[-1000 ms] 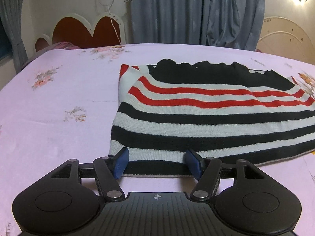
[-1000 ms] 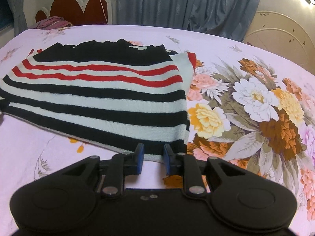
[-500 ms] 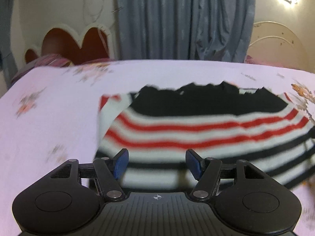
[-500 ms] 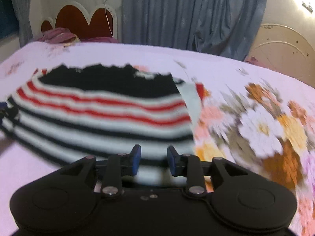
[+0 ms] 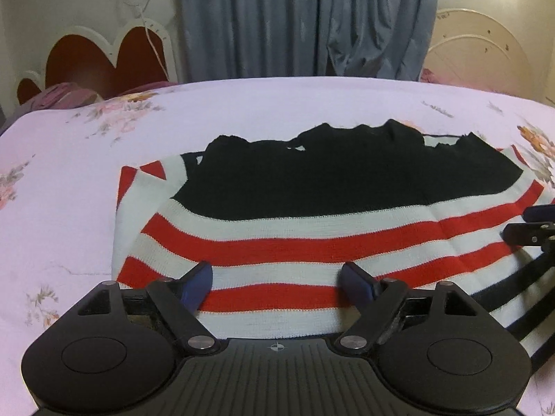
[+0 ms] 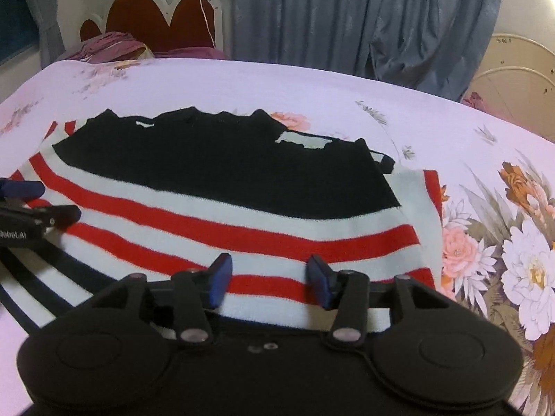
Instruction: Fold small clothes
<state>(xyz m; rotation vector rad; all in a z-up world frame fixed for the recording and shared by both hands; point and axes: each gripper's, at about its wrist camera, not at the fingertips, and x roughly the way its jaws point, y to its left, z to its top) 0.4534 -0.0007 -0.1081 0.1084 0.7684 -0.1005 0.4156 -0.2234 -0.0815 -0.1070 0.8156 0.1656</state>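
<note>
Left wrist view: the left gripper hovers low over the near edge of a striped knit sweater lying on a pale lilac floral bedsheet. Its blue fingertips stand spread wide, the jaws having just been opening, with red and white bands of cloth below the gap but nothing pinched. The sweater is doubled over, its black panel on the far side. The right gripper pokes in at the right edge. Grey-blue curtains and a heart-shaped red headboard stand behind the bed.

Right wrist view: the right gripper sits over the sweater's near right corner, beside large printed flowers on the sheet. Its jaws have also just been opening; the fingertips stand partly apart, gripping nothing. The left gripper shows at the left edge
</note>
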